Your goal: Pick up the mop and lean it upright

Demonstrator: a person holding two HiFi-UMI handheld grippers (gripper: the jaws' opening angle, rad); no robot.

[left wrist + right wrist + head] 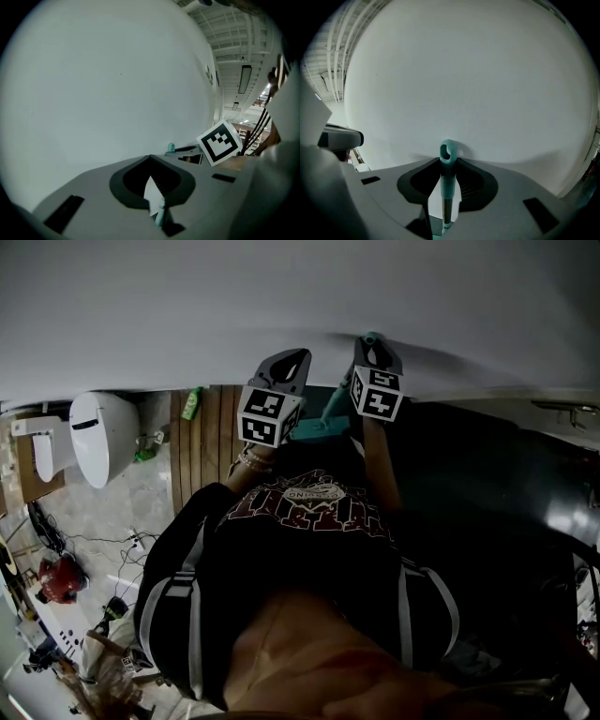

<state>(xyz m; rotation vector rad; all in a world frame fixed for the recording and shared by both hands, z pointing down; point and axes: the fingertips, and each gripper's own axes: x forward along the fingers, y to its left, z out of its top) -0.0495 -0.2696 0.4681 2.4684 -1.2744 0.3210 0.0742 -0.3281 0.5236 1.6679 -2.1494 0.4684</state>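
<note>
head view: the person looks down over a black printed shirt [309, 512] at both grippers, which are held up close to a white wall [281, 306]. the left gripper [289, 360] and right gripper [377, 351] are side by side, near each other. the mop [325, 416] stands between them. its teal handle tip pokes up at the right gripper's jaws, against the wall, and more teal shows lower down. a toilet [101, 437] and a green bottle [192, 404] are on the floor to the left.

left gripper view: the jaws stand a little apart, and a sliver of wall shows in the gap. a bit of teal sits low in that gap; i cannot tell if it touches the jaws. the right gripper's marker cube [219, 143] is off to the right, with the mop's tip beside it.

right gripper view: the handle stands upright between the jaws. its looped end rises above them, close to the wall. white shows on both sides of the handle, so the jaws are released around it, not clenched.
</note>
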